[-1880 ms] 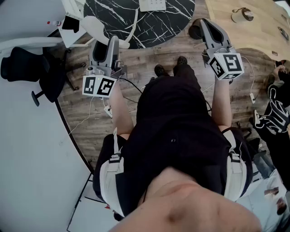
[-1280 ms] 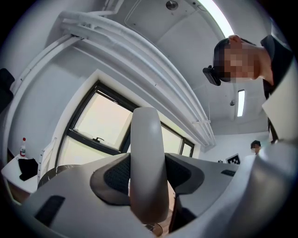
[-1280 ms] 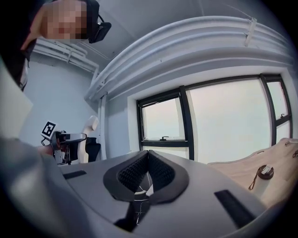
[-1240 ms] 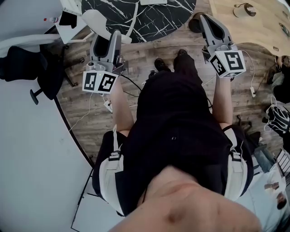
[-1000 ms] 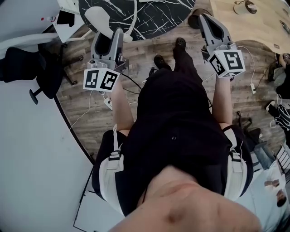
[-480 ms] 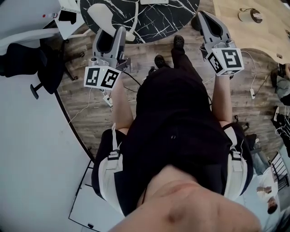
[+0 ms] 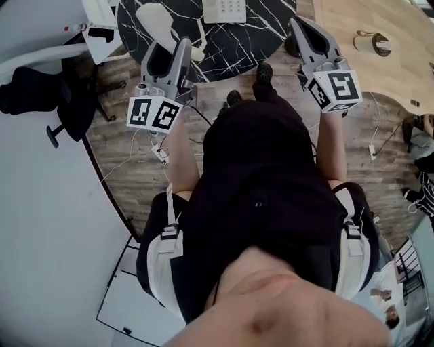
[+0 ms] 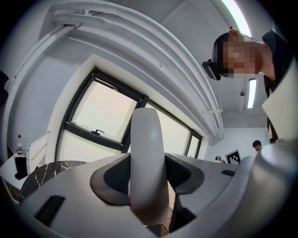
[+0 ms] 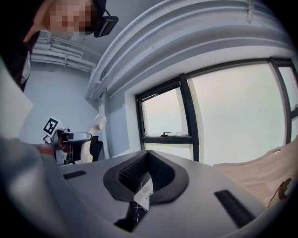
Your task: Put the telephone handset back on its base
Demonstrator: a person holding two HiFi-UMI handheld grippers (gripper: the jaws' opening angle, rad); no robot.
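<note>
Marble table [image 7: 271, 30] is getting closer, and the phone base [image 7: 226, 9] is coming into view. Left gripper [image 7: 166, 51] is gripping the white handset [image 7: 154, 17] just short of the base, and right gripper [image 7: 308, 34] is hanging closed.

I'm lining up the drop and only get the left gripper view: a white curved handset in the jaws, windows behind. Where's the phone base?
Observer: The white plastic telephone base with a keypad sits on the round black marble-patterned table, ahead of the person.
Operator: Is the handset over it?
Observer: No. The white plastic telephone handset hangs over the table's left part, left of the base.
Operator: And the other gripper?
Observer: The right gripper is up near the table's right edge, jaws together.
</note>
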